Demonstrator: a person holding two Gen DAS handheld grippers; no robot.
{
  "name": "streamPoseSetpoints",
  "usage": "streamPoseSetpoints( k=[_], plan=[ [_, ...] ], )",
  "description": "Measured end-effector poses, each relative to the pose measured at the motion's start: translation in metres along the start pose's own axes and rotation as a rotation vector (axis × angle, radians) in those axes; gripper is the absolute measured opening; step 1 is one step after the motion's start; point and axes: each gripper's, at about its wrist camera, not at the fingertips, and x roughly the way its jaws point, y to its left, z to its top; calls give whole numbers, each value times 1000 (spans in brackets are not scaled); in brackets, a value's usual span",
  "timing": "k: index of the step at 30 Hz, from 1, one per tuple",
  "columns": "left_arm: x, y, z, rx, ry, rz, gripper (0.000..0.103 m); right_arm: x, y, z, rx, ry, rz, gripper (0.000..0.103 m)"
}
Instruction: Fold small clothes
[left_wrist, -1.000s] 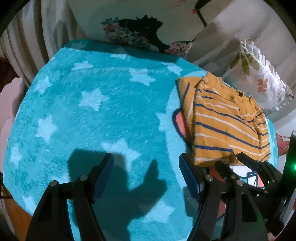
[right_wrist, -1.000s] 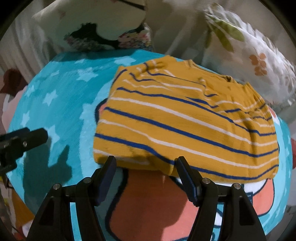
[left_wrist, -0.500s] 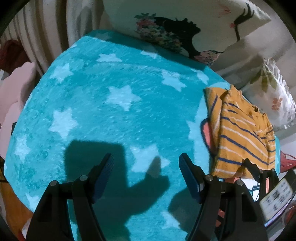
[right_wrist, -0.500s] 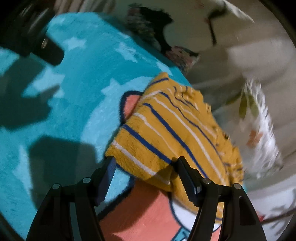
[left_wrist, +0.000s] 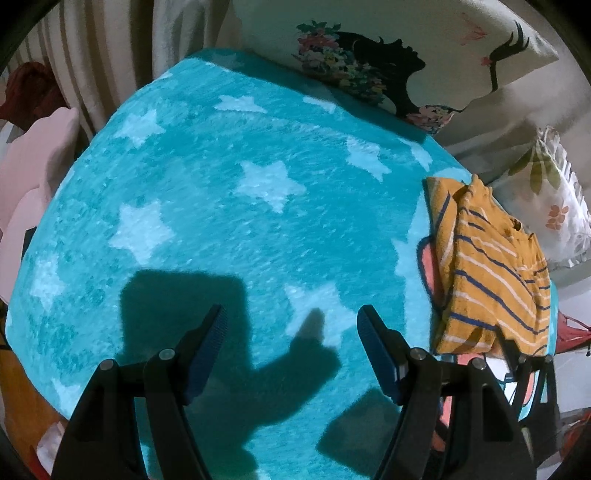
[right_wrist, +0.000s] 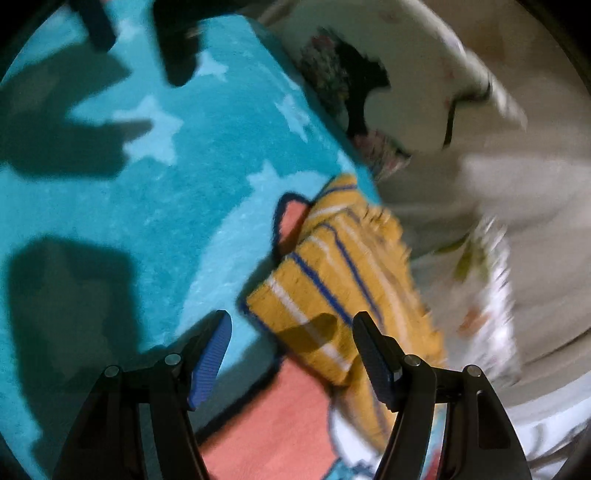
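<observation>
A folded yellow top with blue and white stripes (left_wrist: 487, 273) lies at the right edge of a teal star-print blanket (left_wrist: 229, 192). My left gripper (left_wrist: 290, 332) hangs open over bare blanket, well to the left of the top, with nothing between its fingers. The right wrist view is blurred. In it my right gripper (right_wrist: 291, 332) stands open at the near corner of the top (right_wrist: 332, 288), which reaches in between the fingers. The pads do not press on it. In the left wrist view the right gripper (left_wrist: 524, 354) shows as black fingers at the top's near edge.
A printed pillow (left_wrist: 388, 55) and a frilled floral pillow (left_wrist: 554, 206) lean behind and to the right of the blanket. A pink cushion (left_wrist: 33, 177) and a striped curtain (left_wrist: 92, 55) are at the left. An orange cartoon patch (right_wrist: 288, 417) lies under the top. The left gripper (right_wrist: 136, 33) appears at the upper left.
My right gripper has rolled and swung round from the top's long edge to its near corner. My left gripper has drifted left, away from the top. Both jaws stay as wide as before.
</observation>
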Motion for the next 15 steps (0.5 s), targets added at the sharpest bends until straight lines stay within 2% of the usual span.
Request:
streamPoseSetpoints(
  k=[4,9,12,13,15],
  plan=[
    [3,1,-4,-4,12,-5,72,17,1,15,-21,7,-87,72],
    [-3,18,-3,-67,-11,-5,75,48,-14,44,17,54,-116,72],
    [-10,26,-3,-86,-32,-4,75,68,-31,56,99,112,-92,70],
    [-13,30,-3,-96,-41,-11,75,73,-36,58,125,122,-79,66],
    [-19,35,-4,-115,-56,-9,75,80,-40,60,127,127,-42,53]
  ],
)
